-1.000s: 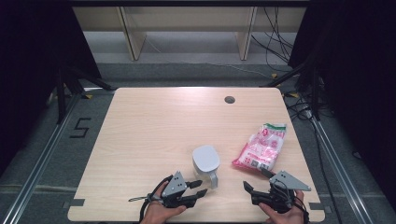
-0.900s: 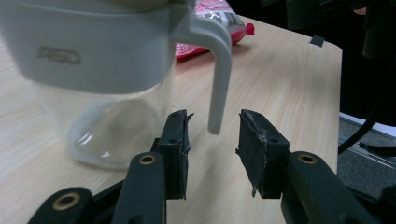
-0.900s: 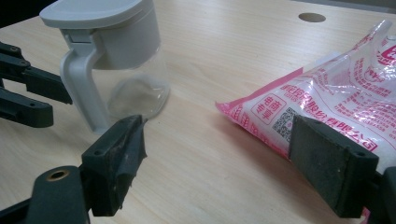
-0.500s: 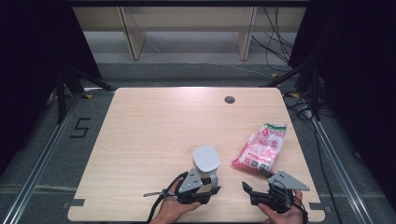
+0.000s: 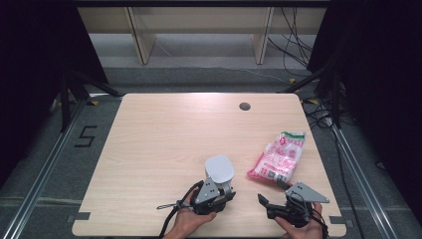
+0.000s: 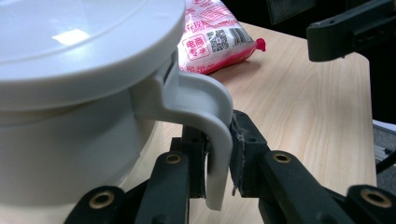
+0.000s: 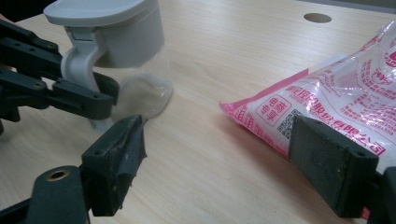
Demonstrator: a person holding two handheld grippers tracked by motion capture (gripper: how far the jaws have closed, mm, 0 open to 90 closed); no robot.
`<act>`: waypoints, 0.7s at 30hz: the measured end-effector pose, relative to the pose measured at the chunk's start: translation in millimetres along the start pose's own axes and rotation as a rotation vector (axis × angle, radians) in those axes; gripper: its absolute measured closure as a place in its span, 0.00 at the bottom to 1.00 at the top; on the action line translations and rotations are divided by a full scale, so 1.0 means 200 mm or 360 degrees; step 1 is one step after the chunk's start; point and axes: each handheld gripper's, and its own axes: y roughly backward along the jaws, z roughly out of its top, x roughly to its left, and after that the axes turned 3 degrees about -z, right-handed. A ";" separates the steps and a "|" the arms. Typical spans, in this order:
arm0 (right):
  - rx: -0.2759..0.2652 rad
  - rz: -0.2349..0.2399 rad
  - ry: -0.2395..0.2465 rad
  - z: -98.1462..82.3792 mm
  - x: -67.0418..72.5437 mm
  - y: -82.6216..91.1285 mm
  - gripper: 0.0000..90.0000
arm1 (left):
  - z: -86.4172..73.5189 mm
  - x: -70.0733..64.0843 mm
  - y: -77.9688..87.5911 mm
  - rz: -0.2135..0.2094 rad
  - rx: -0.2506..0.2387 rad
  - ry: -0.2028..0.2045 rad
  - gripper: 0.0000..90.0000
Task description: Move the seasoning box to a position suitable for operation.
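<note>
A white jug with a grey lid (image 5: 219, 168) stands near the table's front edge. Its curved handle (image 6: 217, 140) sits between the pads of my left gripper (image 6: 218, 156), whose jaws have just been closing and now press on both sides of it. In the high view the left gripper (image 5: 224, 190) is right in front of the jug. The right gripper view shows the jug (image 7: 112, 32) with the left gripper (image 7: 100, 100) on its handle. My right gripper (image 5: 263, 206) rests at the front right, open with nothing between its fingers (image 7: 122, 147).
A pink and white plastic bag (image 5: 278, 160) lies to the right of the jug, just beyond the right gripper; it also lies close in front of the right jaw (image 7: 336, 107). A round cable hole (image 5: 244, 106) is at the table's far side.
The left gripper slid right up to the jug and its jaws narrowed onto the handle. The right gripper, the jug and the bag kept their places.
</note>
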 end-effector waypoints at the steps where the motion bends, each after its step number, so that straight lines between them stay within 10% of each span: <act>1: 0.0003 0.0000 -0.0036 0.00 0.01 0.00 0.22 | -0.01 0.01 0.01 -0.0004 -0.0006 0.0013 0.83; 21: 0.0003 -0.0002 -0.0005 0.00 0.00 0.00 0.22 | -0.11 0.22 0.31 0.0246 -0.0018 0.0055 0.76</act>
